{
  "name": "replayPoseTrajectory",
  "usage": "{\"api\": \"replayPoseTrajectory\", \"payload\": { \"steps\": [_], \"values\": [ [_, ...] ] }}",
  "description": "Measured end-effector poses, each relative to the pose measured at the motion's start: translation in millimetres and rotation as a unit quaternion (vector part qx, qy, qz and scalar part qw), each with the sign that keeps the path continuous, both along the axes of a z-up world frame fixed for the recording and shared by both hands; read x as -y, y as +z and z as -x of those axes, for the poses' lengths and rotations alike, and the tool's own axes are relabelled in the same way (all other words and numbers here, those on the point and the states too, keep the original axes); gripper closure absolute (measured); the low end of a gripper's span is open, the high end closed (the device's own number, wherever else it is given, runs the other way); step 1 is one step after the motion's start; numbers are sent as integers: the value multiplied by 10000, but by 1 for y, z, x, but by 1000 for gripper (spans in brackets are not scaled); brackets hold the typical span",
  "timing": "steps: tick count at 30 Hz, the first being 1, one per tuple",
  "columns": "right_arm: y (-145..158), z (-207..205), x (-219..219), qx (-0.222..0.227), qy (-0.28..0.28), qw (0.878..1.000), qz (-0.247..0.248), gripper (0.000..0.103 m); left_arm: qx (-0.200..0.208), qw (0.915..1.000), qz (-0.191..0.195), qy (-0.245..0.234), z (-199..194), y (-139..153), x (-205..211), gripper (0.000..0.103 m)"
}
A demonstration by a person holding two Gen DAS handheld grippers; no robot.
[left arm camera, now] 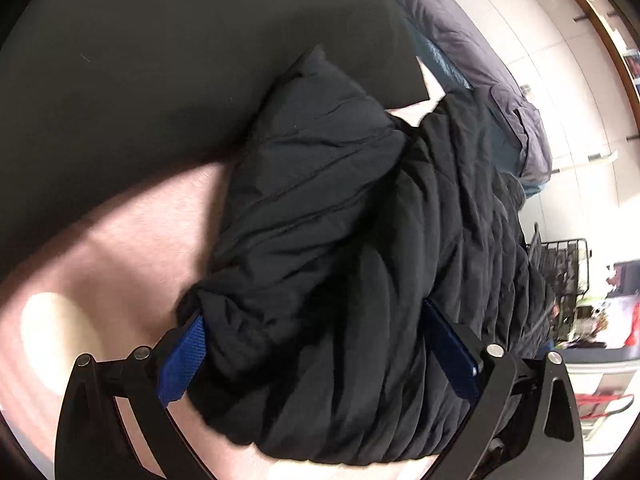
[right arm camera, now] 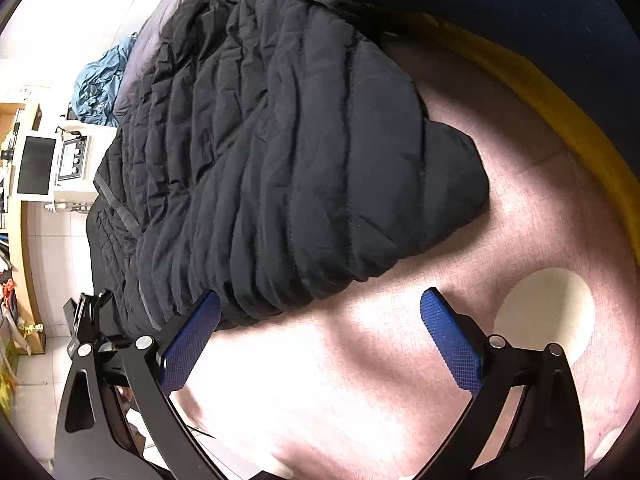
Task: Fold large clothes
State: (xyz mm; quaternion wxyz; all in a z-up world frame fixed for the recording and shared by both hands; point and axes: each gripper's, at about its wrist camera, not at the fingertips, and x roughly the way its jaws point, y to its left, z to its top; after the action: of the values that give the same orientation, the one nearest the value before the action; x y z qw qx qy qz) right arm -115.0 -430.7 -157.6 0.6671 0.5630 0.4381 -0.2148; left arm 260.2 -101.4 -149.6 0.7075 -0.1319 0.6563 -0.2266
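A black quilted puffer jacket [left arm camera: 340, 240] lies bunched on a pink bed sheet [left arm camera: 120, 248]. In the left wrist view my left gripper [left arm camera: 316, 344] stands wide open, and the jacket's bulk fills the gap between its blue pads [left arm camera: 180, 356]. The right wrist view shows the same jacket [right arm camera: 280, 152] spread across the sheet [right arm camera: 360, 360], one sleeve folded over its body. My right gripper [right arm camera: 320, 320] is open just off the jacket's near edge, with only sheet between the fingers. Its left pad [right arm camera: 192, 340] sits beside the hem.
A dark grey cover [left arm camera: 160, 60] lies beyond the jacket. A purple-grey duvet [left arm camera: 480, 52] and a blue garment [right arm camera: 100, 84] sit at the bed's far side. A black wire basket [left arm camera: 560, 276] stands on the tiled floor. A desk with a monitor [right arm camera: 36, 164] is at the left.
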Motion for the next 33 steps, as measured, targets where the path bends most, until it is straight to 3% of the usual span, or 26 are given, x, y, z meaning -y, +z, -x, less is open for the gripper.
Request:
{"api": "replayPoseTrajectory", "payload": {
  "steps": [7, 12, 15, 19, 23, 28, 31, 33],
  "values": [
    [-8, 15, 5, 158, -373, 9989, -254, 5, -94, 9998, 196, -30, -3, -5, 13, 7],
    [-18, 23, 7, 287, -711, 9963, -400, 5, -246, 9989, 384, -97, -7, -6, 1, 21],
    [-23, 24, 8, 423, -897, 9939, -475, 5, -289, 9986, 394, -178, -9, -8, 4, 24],
    [-25, 25, 17, 562, -1170, 9910, -340, 5, -400, 9985, 345, -153, -14, -13, 7, 20],
    [-31, 26, 28, 627, -1386, 9883, -141, 5, -568, 9978, 339, 4, -21, -21, 13, 6],
    [-35, 19, 32, 484, -1527, 9871, 3, 5, -597, 9979, 242, -31, -25, -27, 16, 5],
    [-32, 20, 33, 207, -1574, 9873, 40, 22, -534, 9984, 178, -110, -23, -23, 16, 10],
    [-30, 20, 35, 275, -1597, 9866, -180, 50, -483, 9987, 121, -135, -21, -17, 21, 23]
  ]
}}
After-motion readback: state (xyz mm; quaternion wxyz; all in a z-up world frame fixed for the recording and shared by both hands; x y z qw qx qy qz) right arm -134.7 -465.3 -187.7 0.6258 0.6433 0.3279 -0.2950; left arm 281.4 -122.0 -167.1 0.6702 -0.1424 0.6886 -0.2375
